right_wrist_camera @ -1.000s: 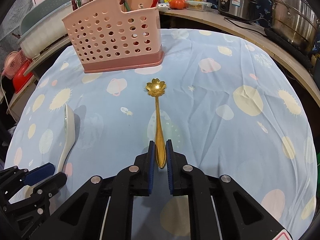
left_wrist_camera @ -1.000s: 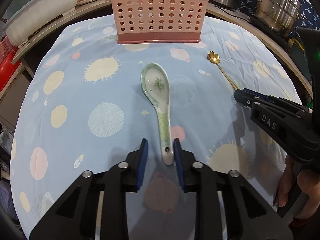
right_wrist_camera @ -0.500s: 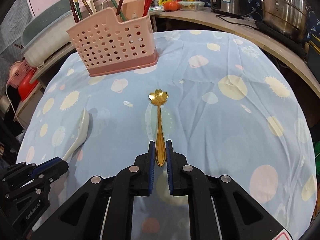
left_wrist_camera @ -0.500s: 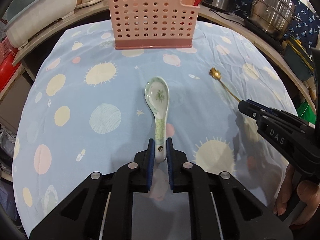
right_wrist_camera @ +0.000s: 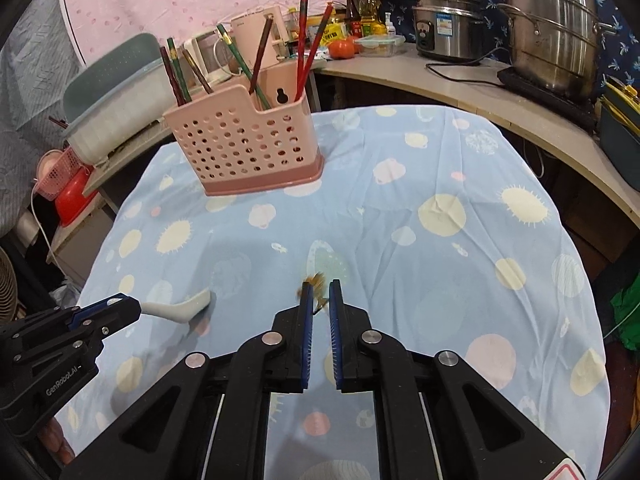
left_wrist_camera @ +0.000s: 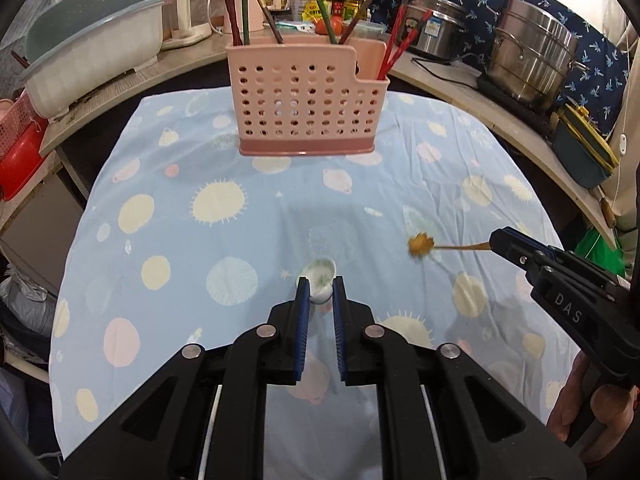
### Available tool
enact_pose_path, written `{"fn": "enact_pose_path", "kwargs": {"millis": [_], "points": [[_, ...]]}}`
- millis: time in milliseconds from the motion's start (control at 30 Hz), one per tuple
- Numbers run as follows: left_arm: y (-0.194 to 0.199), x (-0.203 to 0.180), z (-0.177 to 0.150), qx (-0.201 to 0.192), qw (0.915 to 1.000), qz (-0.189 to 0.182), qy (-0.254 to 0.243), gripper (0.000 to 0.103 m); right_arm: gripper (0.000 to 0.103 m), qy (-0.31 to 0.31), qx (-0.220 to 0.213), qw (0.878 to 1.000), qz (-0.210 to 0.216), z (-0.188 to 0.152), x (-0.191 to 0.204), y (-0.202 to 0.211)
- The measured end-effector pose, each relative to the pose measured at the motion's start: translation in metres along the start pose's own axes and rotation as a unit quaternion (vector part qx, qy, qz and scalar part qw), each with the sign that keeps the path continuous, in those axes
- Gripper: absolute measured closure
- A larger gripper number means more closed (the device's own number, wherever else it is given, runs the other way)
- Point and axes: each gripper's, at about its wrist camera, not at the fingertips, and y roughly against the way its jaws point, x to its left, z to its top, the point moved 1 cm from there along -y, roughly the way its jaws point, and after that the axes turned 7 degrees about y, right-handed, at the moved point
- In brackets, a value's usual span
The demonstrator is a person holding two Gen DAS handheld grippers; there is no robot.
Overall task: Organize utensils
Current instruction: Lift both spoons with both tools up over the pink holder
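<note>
Nearest in the left wrist view: left gripper (left_wrist_camera: 321,294) clamped on the handle of the white ceramic spoon (left_wrist_camera: 319,276), bowl end-on, raised off the desk (left_wrist_camera: 168,240). Same spoon side-on only in the right wrist view. Right gripper (right_wrist_camera: 319,300), jaws just closed, pinching the gold spoon (right_wrist_camera: 314,282), blurred here; flower bowl plain from the left. Beyond, pink utensil holder (right_wrist_camera: 244,148) with chopsticks (right_wrist_camera: 304,44); keyhole slot seen only from the right
</note>
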Motion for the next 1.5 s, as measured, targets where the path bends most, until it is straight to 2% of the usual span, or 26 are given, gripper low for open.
{"fn": "enact_pose_path", "kwargs": {"millis": [233, 433, 767, 1033, 1267, 1500], "points": [[0.012, 0.004, 0.019, -0.014, 0.9999, -0.005, 0.008, 0.097, 0.101, -0.001, -0.009, 1.0, 0.006, 0.01, 0.001, 0.006], [0.018, 0.009, 0.035, -0.023, 0.9997, 0.0, 0.011, 0.097, 0.101, -0.002, -0.02, 1.0, 0.01, 0.019, 0.002, 0.014], [0.035, 0.015, 0.072, -0.048, 0.9988, 0.008, 0.01, 0.097, 0.101, 0.0, -0.045, 0.999, 0.016, 0.052, 0.004, 0.033], [0.057, 0.008, 0.136, -0.097, 0.9952, 0.015, -0.006, 0.097, 0.101, 0.004, -0.089, 0.996, 0.02, 0.11, 0.006, 0.044], [0.071, 0.004, 0.199, -0.141, 0.9898, 0.019, -0.007, 0.097, 0.101, 0.024, -0.125, 0.992, 0.001, 0.17, 0.014, 0.044], [0.059, -0.002, 0.242, -0.153, 0.9878, 0.025, -0.009, 0.097, 0.101, 0.032, -0.117, 0.993, -0.013, 0.205, 0.016, 0.015]]}}
